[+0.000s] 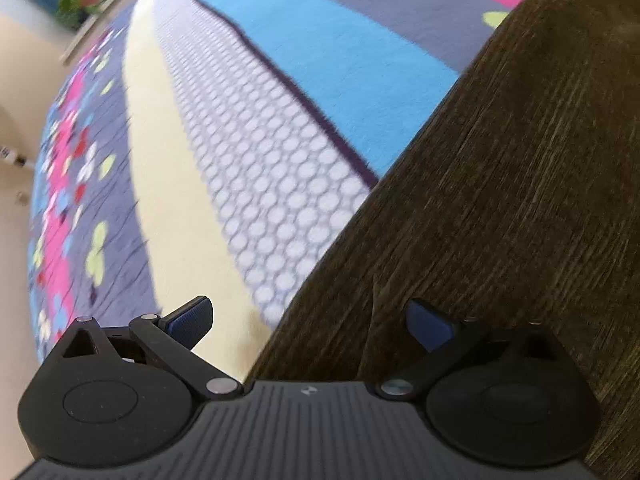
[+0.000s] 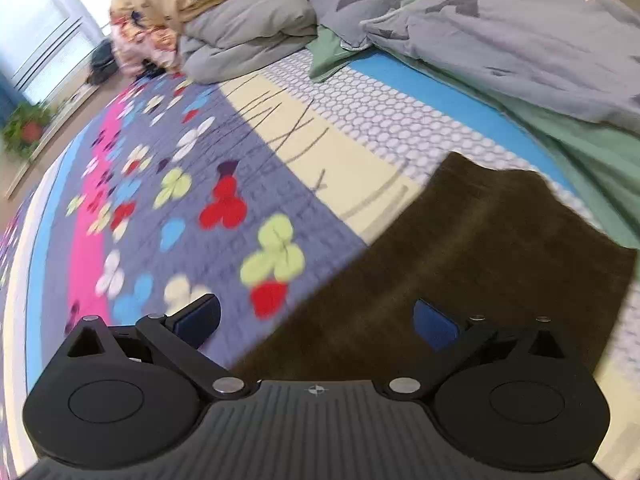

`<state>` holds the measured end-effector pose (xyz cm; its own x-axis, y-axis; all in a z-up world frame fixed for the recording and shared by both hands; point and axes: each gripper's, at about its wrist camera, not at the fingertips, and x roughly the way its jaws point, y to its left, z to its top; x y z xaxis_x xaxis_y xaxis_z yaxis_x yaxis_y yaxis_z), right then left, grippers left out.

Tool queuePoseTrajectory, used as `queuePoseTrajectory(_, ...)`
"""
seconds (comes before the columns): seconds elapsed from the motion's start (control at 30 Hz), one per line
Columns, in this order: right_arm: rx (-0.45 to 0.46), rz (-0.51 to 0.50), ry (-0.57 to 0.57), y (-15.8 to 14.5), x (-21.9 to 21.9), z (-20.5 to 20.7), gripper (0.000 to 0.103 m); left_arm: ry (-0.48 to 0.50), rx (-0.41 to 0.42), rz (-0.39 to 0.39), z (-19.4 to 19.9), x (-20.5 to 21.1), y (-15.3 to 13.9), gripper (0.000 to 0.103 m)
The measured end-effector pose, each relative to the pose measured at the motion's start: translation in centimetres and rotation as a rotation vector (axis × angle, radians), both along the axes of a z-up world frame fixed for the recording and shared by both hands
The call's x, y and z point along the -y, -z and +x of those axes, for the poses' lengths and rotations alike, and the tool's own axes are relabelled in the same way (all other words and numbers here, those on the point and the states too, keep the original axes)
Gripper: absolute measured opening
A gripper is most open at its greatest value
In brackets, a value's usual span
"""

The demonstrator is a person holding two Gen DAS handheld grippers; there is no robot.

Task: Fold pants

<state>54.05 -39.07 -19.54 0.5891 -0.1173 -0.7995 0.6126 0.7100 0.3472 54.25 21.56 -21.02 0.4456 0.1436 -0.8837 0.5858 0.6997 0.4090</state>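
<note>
The dark olive-brown pants (image 2: 472, 264) lie flat on a colourful patterned bedspread (image 2: 192, 208). In the right wrist view they fill the lower right, with a straight far edge. In the left wrist view the pants (image 1: 520, 200) fill the right half, their long edge running diagonally. My left gripper (image 1: 310, 326) is open and empty, straddling that edge just above it. My right gripper (image 2: 318, 326) is open and empty, its right finger over the pants and its left finger over the bedspread.
A pile of grey, green and yellow bedding (image 2: 500, 40) lies at the far side of the bed. A potted plant (image 2: 24, 124) stands on the floor by the window at the left. The bedspread (image 1: 248, 140) stretches left of the pants.
</note>
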Motion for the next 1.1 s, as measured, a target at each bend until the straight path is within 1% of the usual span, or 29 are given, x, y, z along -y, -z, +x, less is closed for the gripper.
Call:
queuePoseTrajectory(0.03, -0.012, -0.013, 0.015, 0.7, 0.0, 1.4, 0.102, 0.005, -0.011, -0.019, 0.3, -0.3, 0.0, 0.103)
queuePoseTrajectory(0.1, -0.037, -0.025, 0.032, 1.9, 0.1, 3.2, 0.102, -0.018, -0.037, -0.054, 1.0, -0.9, 0.3, 0.103)
queuePoseTrajectory(0.13, -0.063, -0.029, 0.032, 2.8, 0.1, 4.2, 0.102, -0.033, -0.046, -0.072, 1.2, -1.2, 0.5, 0.103)
queuePoseTrajectory(0.17, -0.104, -0.035, 0.027, 3.9, 0.1, 5.1, 0.098, -0.04, -0.054, -0.087, 1.3, -1.4, 0.5, 0.101)
queuePoseTrajectory(0.2, -0.148, -0.039, 0.024, 4.8, 0.0, 5.8, 0.088, -0.037, -0.07, -0.112, 1.5, -1.5, 0.4, 0.091)
queuePoseTrajectory(0.23, -0.199, -0.072, 0.025, 5.8, -0.3, 6.2, 0.082, -0.039, -0.102, -0.149, 1.8, -1.8, 0.3, 0.081)
queuePoseTrajectory(0.27, -0.209, -0.132, 0.028, 6.0, -0.9, 6.2, 0.067, -0.048, -0.146, -0.198, 2.0, -1.9, 0.1, 0.057)
queuePoseTrajectory(0.3, -0.212, -0.2, 0.014, 6.0, -1.6, 6.3, 0.039, -0.049, -0.175, -0.228, 2.1, -1.8, -0.2, 0.047)
queuePoseTrajectory(0.33, -0.214, -0.249, -0.005, 6.0, -2.1, 6.2, 0.031, -0.037, -0.165, -0.22, 1.9, -1.5, -0.3, 0.045)
queuePoseTrajectory(0.37, -0.217, -0.274, -0.027, 5.9, -2.1, 6.1, 0.019, -0.027, -0.16, -0.212, 1.6, -1.3, -0.3, 0.038)
queuePoseTrajectory(0.4, -0.219, -0.275, -0.031, 5.7, -1.8, 5.9, 0.012, -0.021, -0.152, -0.212, 1.3, -1.1, -0.4, 0.031)
queuePoseTrajectory(0.5, -0.188, -0.229, -0.034, 5.0, -0.6, 4.5, 0.008, -0.016, -0.09, -0.206, -0.3, -0.9, -1.2, 0.024)
queuePoseTrajectory(0.6, -0.146, -0.252, -0.066, 2.8, -1.1, 2.7, 0.008, -0.015, -0.014, -0.234, -2.7, -0.9, -3.3, 0.021)
queuePoseTrajectory(0.63, -0.128, -0.258, -0.08, 1.8, -1.1, 2.2, 0.008, -0.018, 0.009, -0.246, -3.8, -0.7, -4.2, 0.021)
queuePoseTrajectory(0.73, -0.061, -0.236, -0.099, -1.7, -0.7, -0.9, 0.007, -0.026, 0.081, -0.287, -8.0, -0.2, -7.3, 0.02)
queuePoseTrajectory(0.83, 0.01, -0.205, -0.113, -5.8, 0.1, -5.5, 0.007, -0.042, 0.128, -0.336, -13.0, 0.1, -10.2, 0.019)
queuePoseTrajectory(0.9, 0.067, -0.176, -0.123, -8.7, 0.7, -10.1, 0.007, -0.052, 0.15, -0.363, -17.3, 0.3, -11.5, 0.019)
queuePoseTrajectory(0.97, 0.113, -0.146, -0.133, -11.1, 1.4, -16.1, 0.007, -0.079, 0.155, -0.4, -22.1, 0.2, -11.8, 0.019)
queuePoseTrajectory(1.03, 0.142, -0.122, -0.143, -12.3, 1.8, -23.3, 0.007, -0.125, 0.135, -0.427, -26.8, 0.0, -10.8, 0.019)
queuePoseTrajectory(1.1, 0.119, -0.096, -0.133, -11.7, 2.1, -31.5, 0.007, -0.191, 0.105, -0.446, -30.7, -0.4, -8.6, 0.02)
